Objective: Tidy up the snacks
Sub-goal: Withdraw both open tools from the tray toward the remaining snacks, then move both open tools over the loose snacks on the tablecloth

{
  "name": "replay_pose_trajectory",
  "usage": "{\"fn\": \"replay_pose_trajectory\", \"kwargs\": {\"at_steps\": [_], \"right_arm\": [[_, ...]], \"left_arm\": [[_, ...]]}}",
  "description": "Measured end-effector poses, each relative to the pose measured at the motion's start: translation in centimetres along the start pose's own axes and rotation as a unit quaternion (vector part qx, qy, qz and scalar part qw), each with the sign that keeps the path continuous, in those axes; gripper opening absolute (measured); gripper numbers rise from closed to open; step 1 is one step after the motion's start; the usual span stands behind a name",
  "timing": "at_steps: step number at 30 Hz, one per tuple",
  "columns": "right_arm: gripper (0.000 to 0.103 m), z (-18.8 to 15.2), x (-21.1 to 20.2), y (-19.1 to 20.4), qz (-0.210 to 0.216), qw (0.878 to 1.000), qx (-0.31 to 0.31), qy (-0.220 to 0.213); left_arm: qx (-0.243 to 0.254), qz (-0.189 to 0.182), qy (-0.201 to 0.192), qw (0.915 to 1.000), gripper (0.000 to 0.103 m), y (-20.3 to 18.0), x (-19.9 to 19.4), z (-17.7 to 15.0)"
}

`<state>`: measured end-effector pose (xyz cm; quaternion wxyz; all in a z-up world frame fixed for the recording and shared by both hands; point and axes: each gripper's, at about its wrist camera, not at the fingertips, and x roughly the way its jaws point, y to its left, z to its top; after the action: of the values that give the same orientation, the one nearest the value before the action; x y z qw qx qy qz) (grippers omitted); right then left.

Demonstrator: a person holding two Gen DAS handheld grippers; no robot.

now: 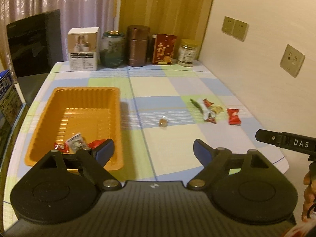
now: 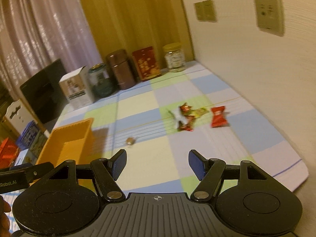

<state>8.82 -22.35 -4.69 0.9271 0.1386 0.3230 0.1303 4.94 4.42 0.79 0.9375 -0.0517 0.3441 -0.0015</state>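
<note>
L gripper [image 1: 153, 150]: jaws spread wide, nothing between the blue pads, hanging over the near edge of the table w/ its left finger [image 1: 104, 151] above the near right corner of the orange tray [image 1: 47, 114]. R gripper [image 2: 157, 163]: also wide open, empty, blue pads apart, over the near part of the checked tablecloth [image 2: 246, 136]; in the left wrist view only its black tip shows, at the right edge, beside the person's hand [image 1: 309, 189]. Inside the tray, near its front wall: a few wrapped snacks, one red [image 1: 61, 147], one silver-white [image 1: 76, 141], another red piece partly hidden behind the left finger. Loose on the cloth, between tray and wall: a small brown candy [image 1: 163, 122] by itself, well apart from the rest. Further right, near the wall: a cluster of wrappers [image 1: 207, 109] touching or overlapping, green, white, red, yellowish; exact count hard to tell. Just right of the cluster, apart from it, a red packet [image 1: 234, 116]. Right wrist view is motion-blurred. Back row along the far edge, L to R: white box [image 1: 84, 49], green jar [image 1: 113, 49], brown canister [image 1: 137, 46], red tin [image 1: 164, 49], clear jar w/ yellow lid [image 1: 187, 52]. Wall sockets [image 1: 292, 60] on the right wall.
</note>
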Motion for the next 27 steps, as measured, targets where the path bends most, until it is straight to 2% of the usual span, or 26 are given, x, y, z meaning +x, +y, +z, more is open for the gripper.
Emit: {"fn": "replay_pose_trajectory", "kwargs": {"at_steps": [10,27], "right_arm": [[0.069,0.4,-0.9,-3.4,-0.028,0.999,0.028,-0.011],[0.069,0.7,0.3,-5.8,-0.047,0.998,0.047,-0.016]], "left_arm": [[0.015,-0.015,0.003,0.9998,0.087,-2.6,1.2,0.6],[0.029,-0.025,0.011,0.9992,0.087,-4.3,4.1,0.9]]}}
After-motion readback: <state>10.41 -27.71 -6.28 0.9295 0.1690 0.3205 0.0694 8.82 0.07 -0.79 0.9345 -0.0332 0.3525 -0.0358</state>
